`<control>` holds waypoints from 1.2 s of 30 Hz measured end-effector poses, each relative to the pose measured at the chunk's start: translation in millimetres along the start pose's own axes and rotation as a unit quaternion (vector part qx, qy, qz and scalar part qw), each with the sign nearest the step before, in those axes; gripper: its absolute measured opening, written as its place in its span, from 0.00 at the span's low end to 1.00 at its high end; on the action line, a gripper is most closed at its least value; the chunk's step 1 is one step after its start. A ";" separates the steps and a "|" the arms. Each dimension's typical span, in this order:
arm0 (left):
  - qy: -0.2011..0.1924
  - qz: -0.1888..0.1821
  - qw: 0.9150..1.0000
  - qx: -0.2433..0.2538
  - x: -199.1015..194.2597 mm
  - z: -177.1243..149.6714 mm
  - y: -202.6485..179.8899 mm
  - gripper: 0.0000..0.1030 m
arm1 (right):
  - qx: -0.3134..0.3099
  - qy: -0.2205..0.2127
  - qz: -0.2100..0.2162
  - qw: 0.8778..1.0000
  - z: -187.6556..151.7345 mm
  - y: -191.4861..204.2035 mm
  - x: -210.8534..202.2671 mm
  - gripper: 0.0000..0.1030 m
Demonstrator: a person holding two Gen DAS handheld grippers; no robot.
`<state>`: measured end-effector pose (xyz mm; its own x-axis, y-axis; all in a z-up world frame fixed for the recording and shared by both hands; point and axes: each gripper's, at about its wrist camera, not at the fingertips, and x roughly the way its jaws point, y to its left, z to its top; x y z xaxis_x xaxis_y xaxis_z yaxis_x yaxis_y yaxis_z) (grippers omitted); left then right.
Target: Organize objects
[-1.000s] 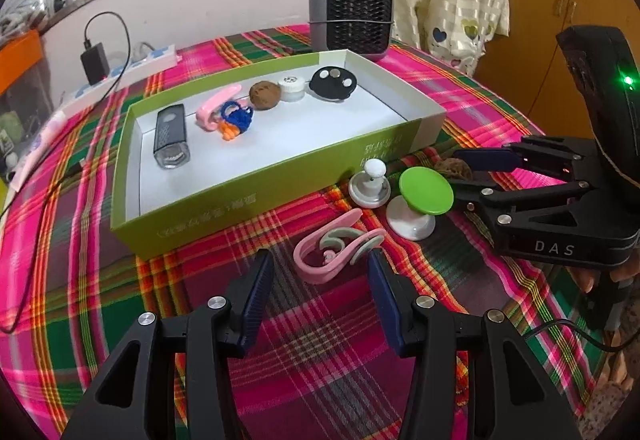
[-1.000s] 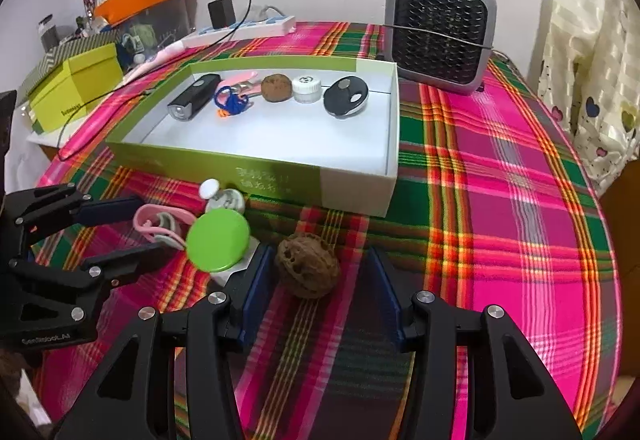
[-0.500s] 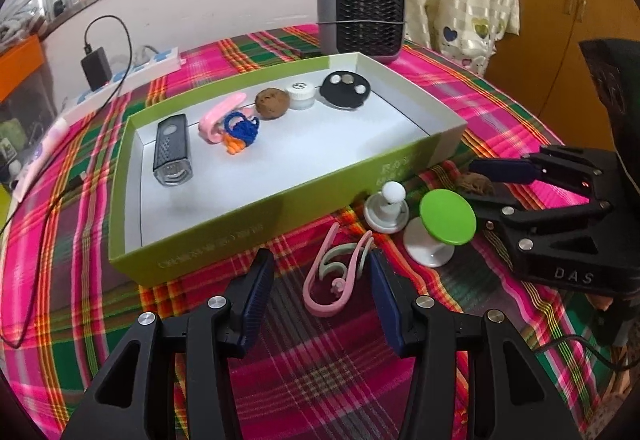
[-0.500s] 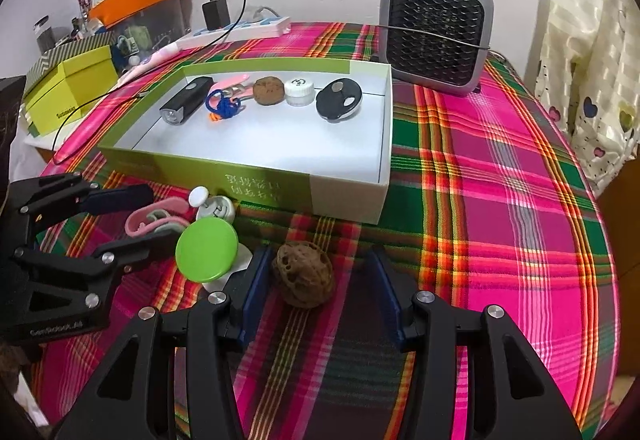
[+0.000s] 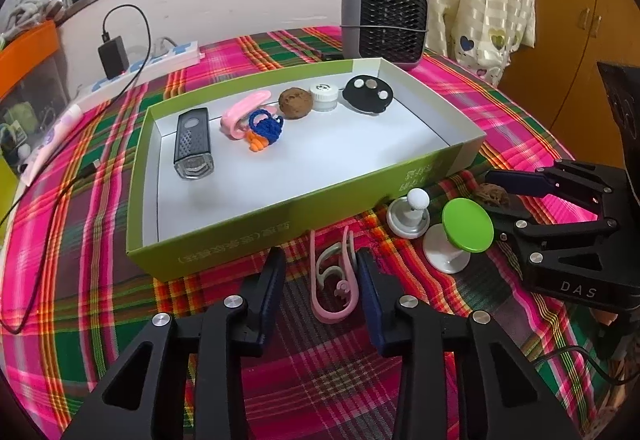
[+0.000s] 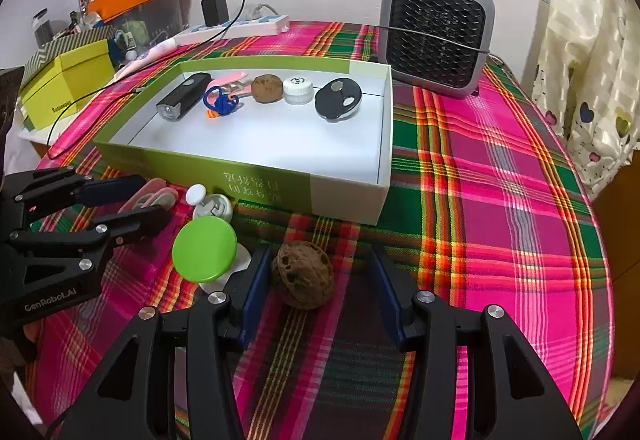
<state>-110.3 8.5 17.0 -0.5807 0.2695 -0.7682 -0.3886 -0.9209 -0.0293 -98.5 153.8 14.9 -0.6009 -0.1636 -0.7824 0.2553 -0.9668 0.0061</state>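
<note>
A pink and grey ear hook (image 5: 334, 282) lies on the plaid cloth between the fingers of my open left gripper (image 5: 320, 290), close to the right finger. A brown walnut (image 6: 303, 274) lies between the fingers of my open right gripper (image 6: 320, 288), near the left finger. The green open box (image 5: 224, 252) holds a black flashlight (image 5: 192, 143), a pink hook, a blue and orange knot, a walnut, a white jar and a black round fob (image 5: 368, 94). A green-topped white knob (image 5: 466, 226) and a small white knob (image 5: 409, 213) stand in front of the box.
A grey fan heater (image 5: 384, 21) stands behind the box. A power strip with a charger (image 5: 114, 53) lies at the back left. A yellow-green box (image 6: 66, 83) sits at the far left in the right wrist view. The table's edge curves close on the right.
My left gripper has moved forward and around the ear hook, which now lies between its fingers. My right gripper has closed in on the walnut. Both stay open.
</note>
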 end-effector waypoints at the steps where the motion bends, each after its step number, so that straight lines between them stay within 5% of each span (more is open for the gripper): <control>1: 0.000 0.002 1.000 -0.001 0.0 0.0 0.2 0.31 | 0.000 0.000 0.000 1.000 -0.1 0.3 0.0 0.48; 23: -0.001 0.012 1.000 -0.005 -1.1 0.4 3.2 0.22 | -0.005 -0.003 0.002 1.000 -0.9 3.8 -1.6 0.31; 36: -0.002 0.014 1.000 -0.006 -1.6 -0.5 3.6 0.21 | -0.004 -0.003 0.003 1.000 -0.5 3.9 -1.9 0.31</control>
<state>-110.4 4.6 17.9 -0.5932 0.2448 -0.7669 -0.3638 -0.9314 -0.0159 -96.0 150.4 16.1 -0.6036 -0.1710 -0.7787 0.2647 -0.9643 0.0065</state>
